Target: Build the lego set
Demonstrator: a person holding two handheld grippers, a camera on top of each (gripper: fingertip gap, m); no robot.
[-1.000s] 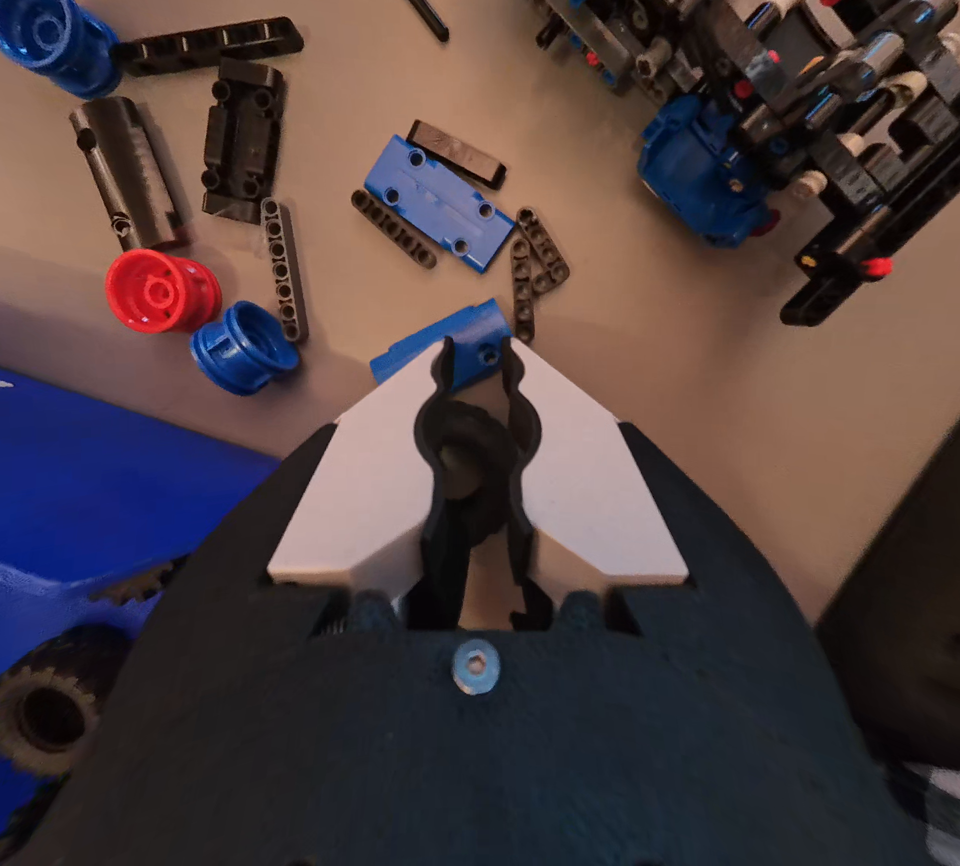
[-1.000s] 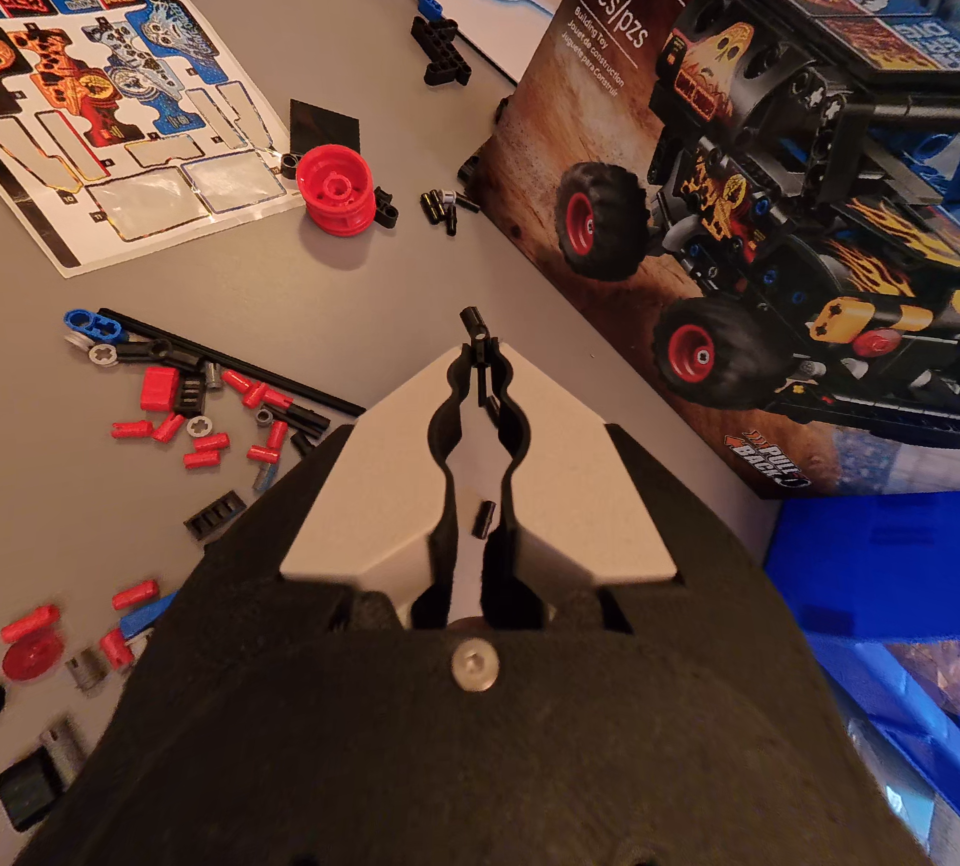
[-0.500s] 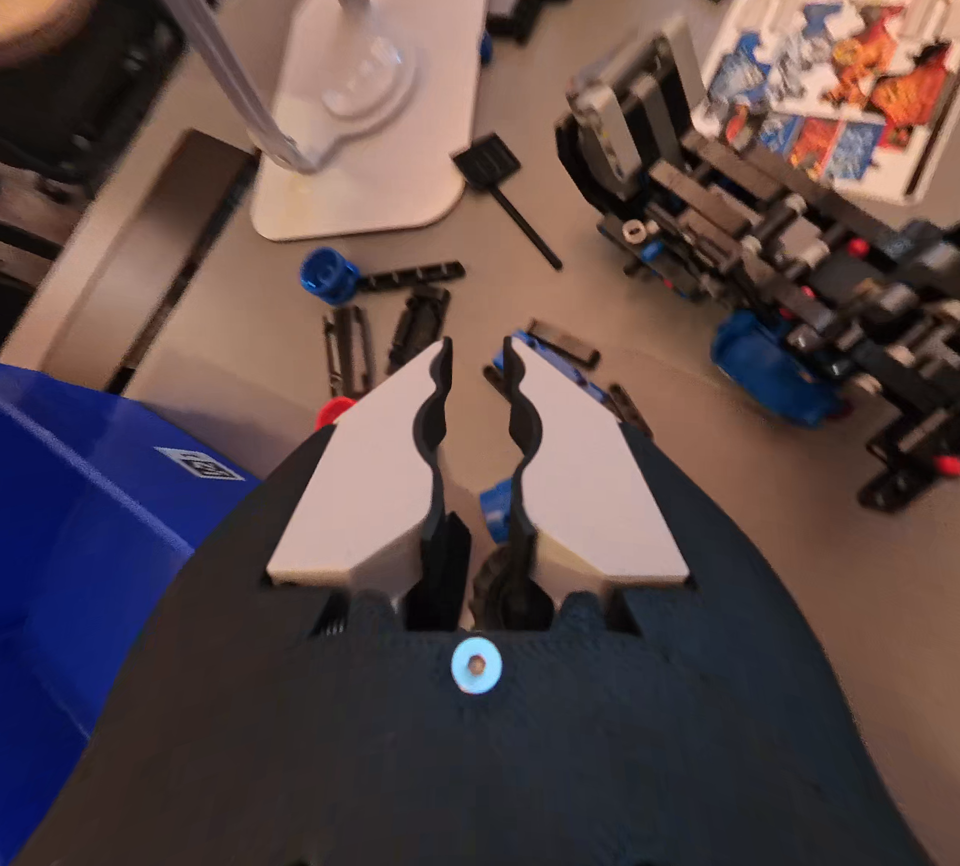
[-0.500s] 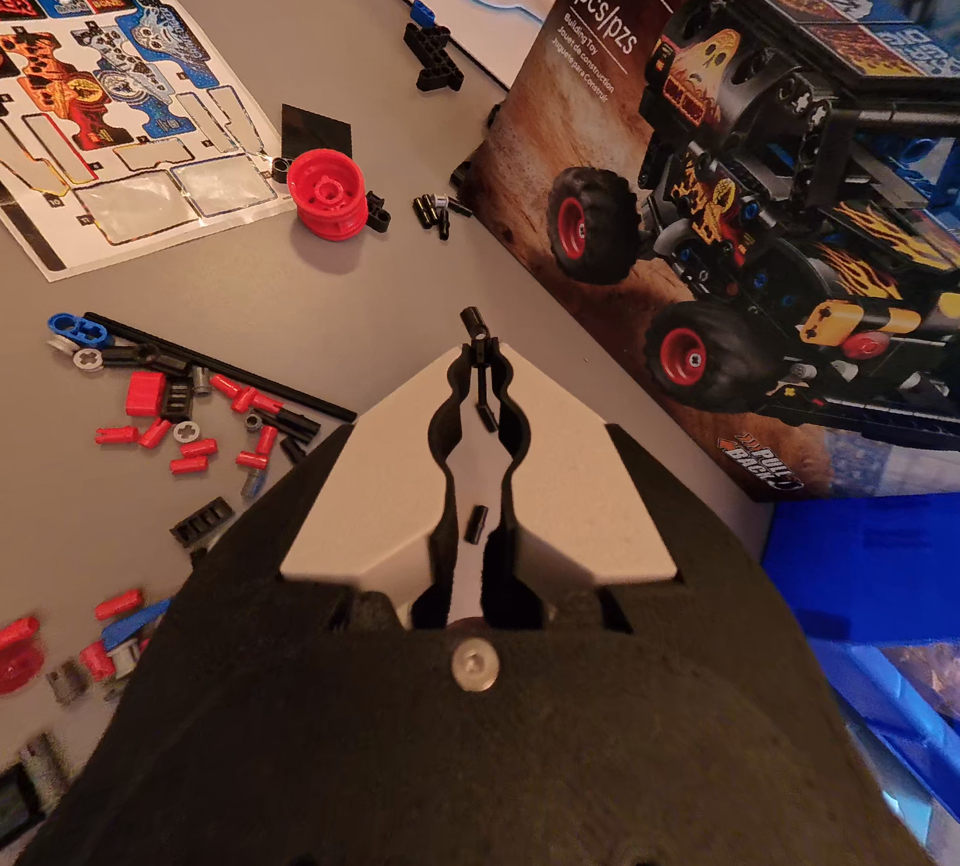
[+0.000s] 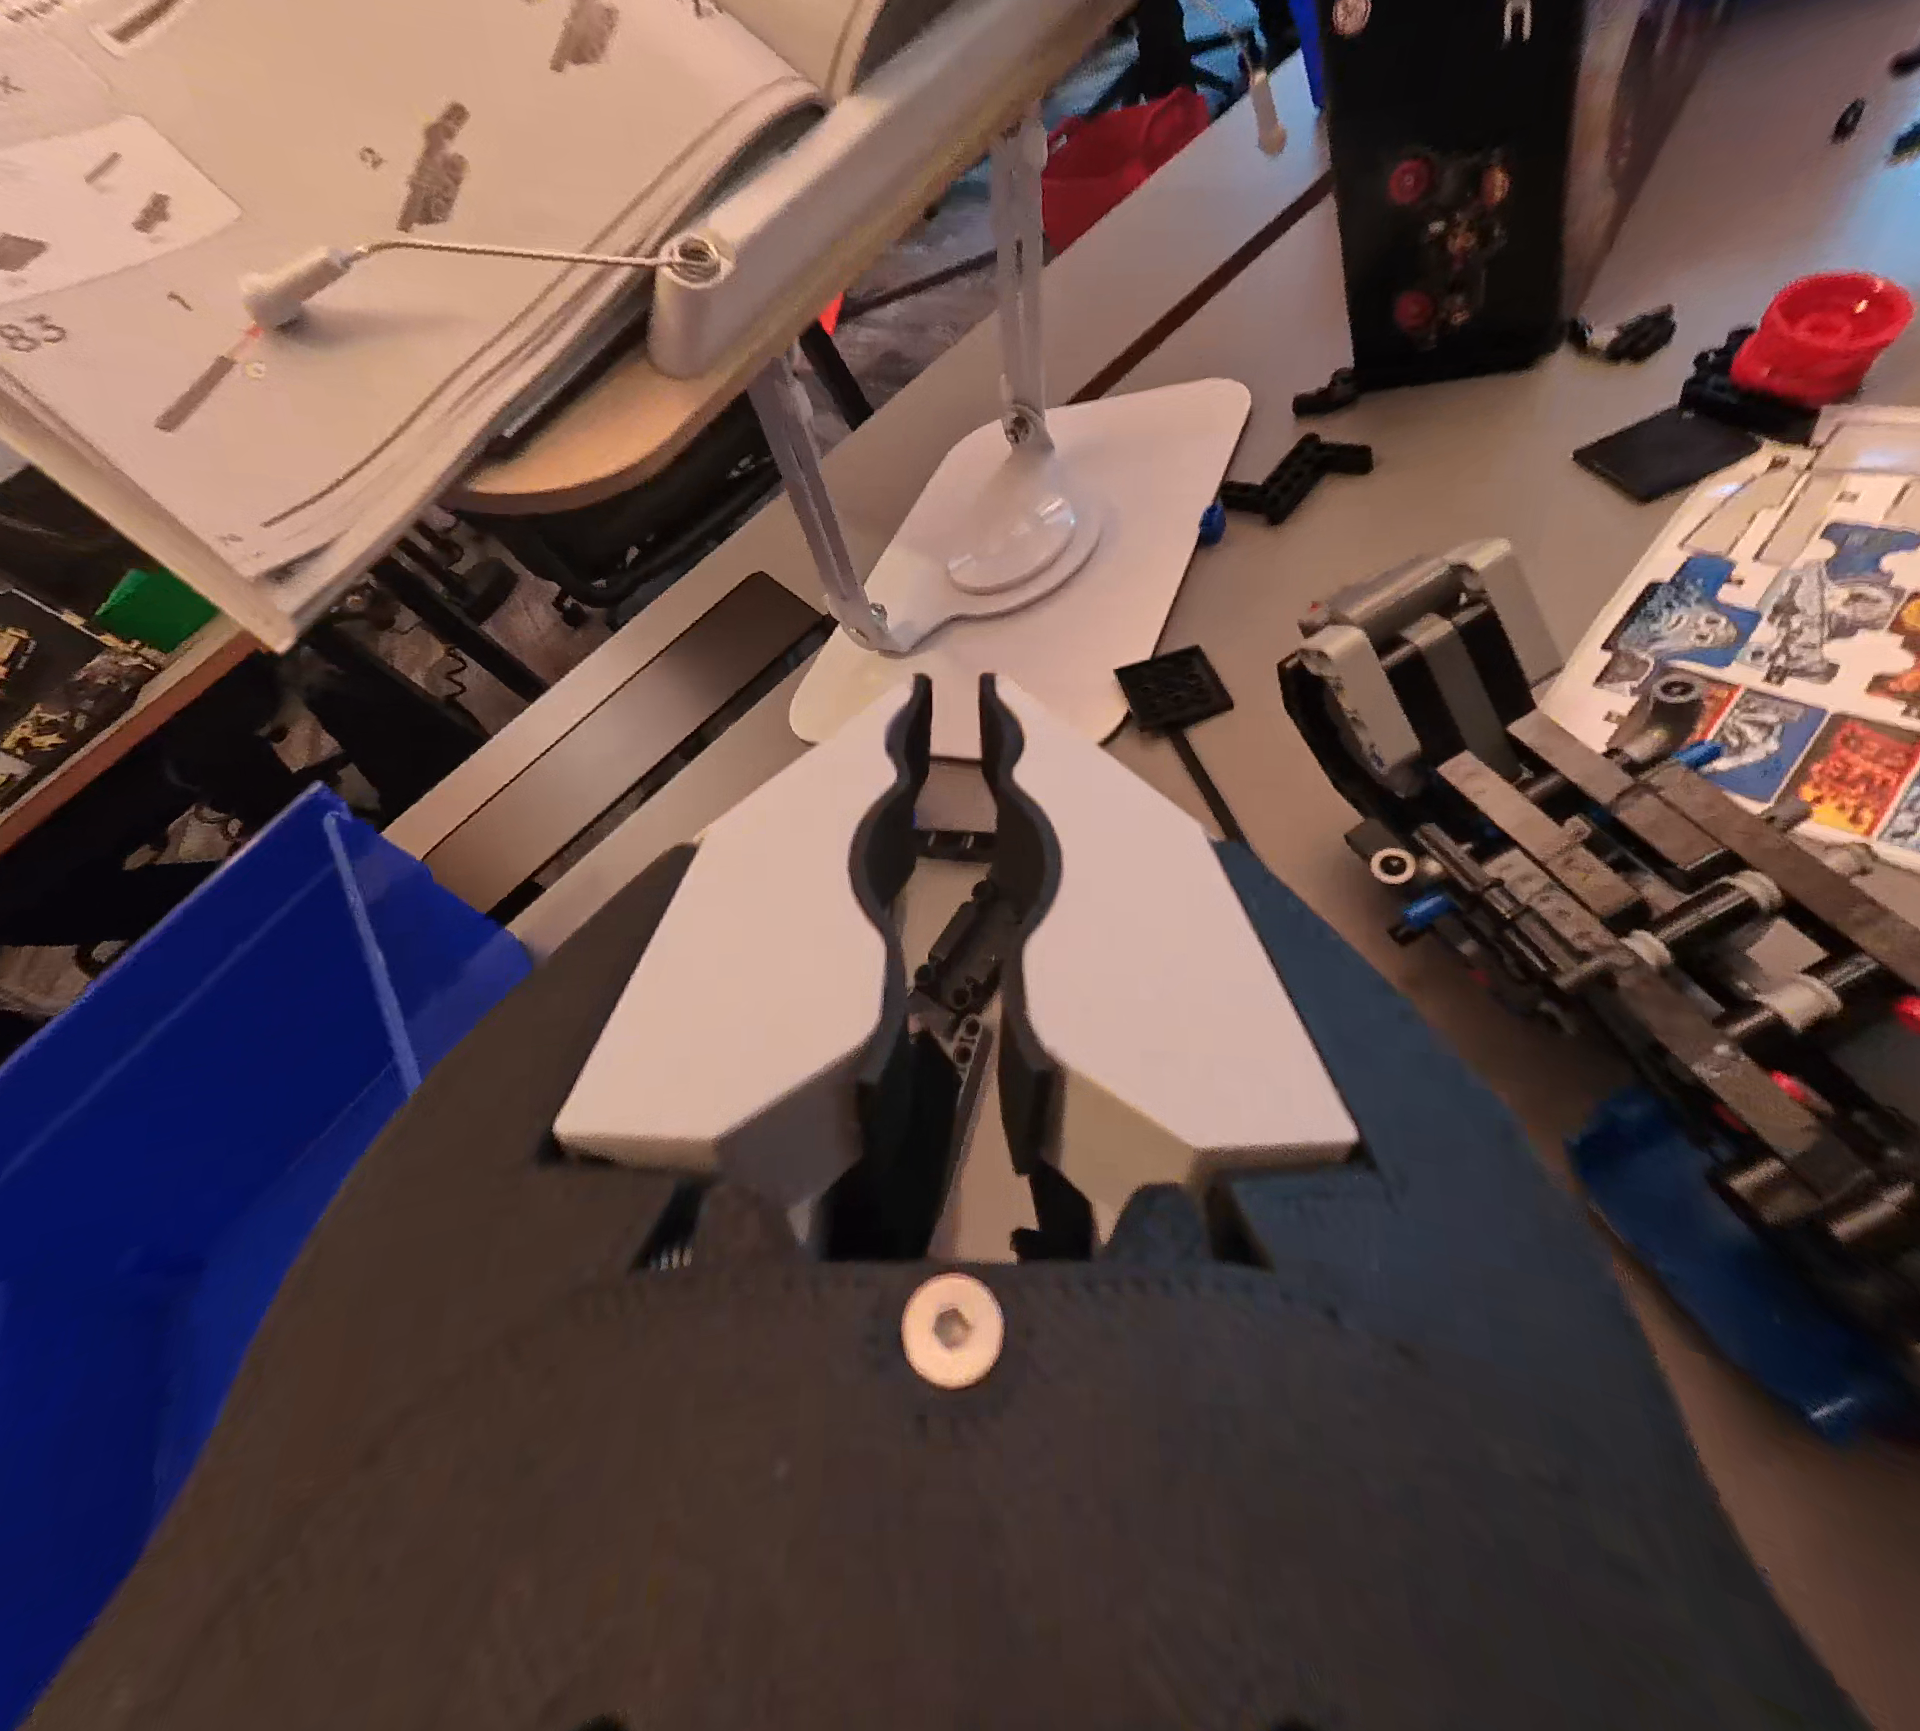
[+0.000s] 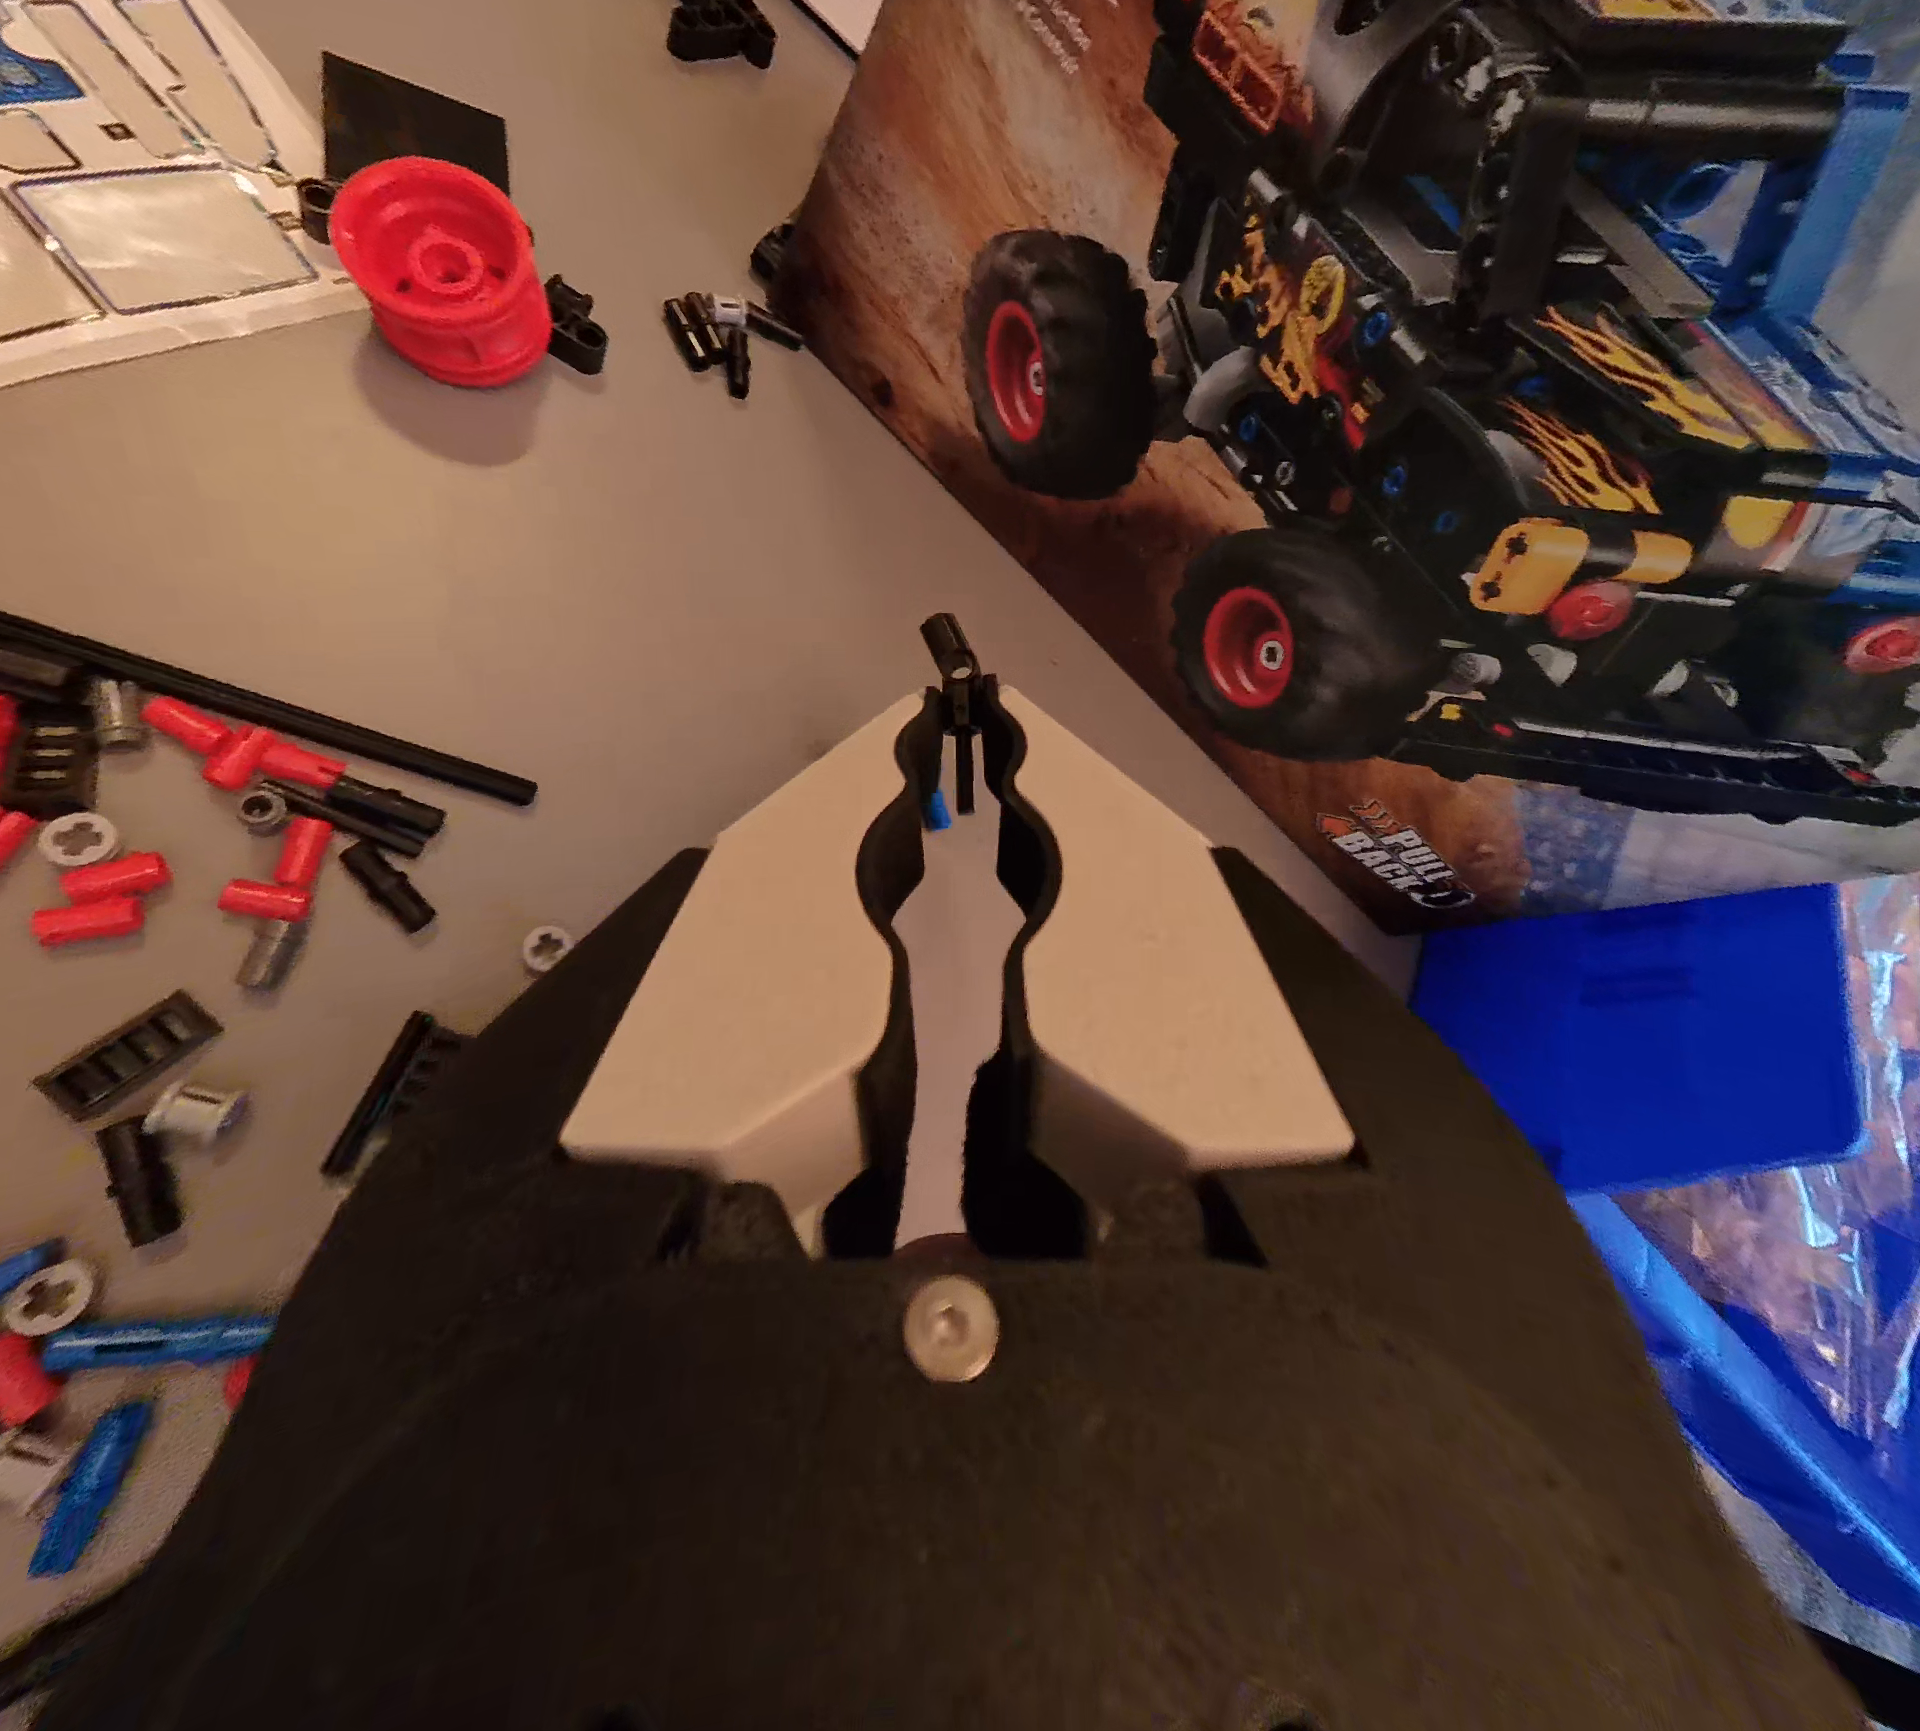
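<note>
right claw [image 6: 958, 707] clamped on black pin [image 6: 957, 705], set box [image 6: 1351, 351] close ahead, left claw [image 5: 951, 710] parted, empty

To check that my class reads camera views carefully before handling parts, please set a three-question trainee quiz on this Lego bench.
1. True or false: the right gripper is pinching a small black pin between the tips of its fingers.
2. Multiple choice: what colour is the loose wheel hub lying near the sticker sheet? A blue, B red, C yellow.
3. Fill in: the open instruction booklet is held up on a stand whose base plate is ____.

Key: 1 true; 2 B; 3 white.
</note>
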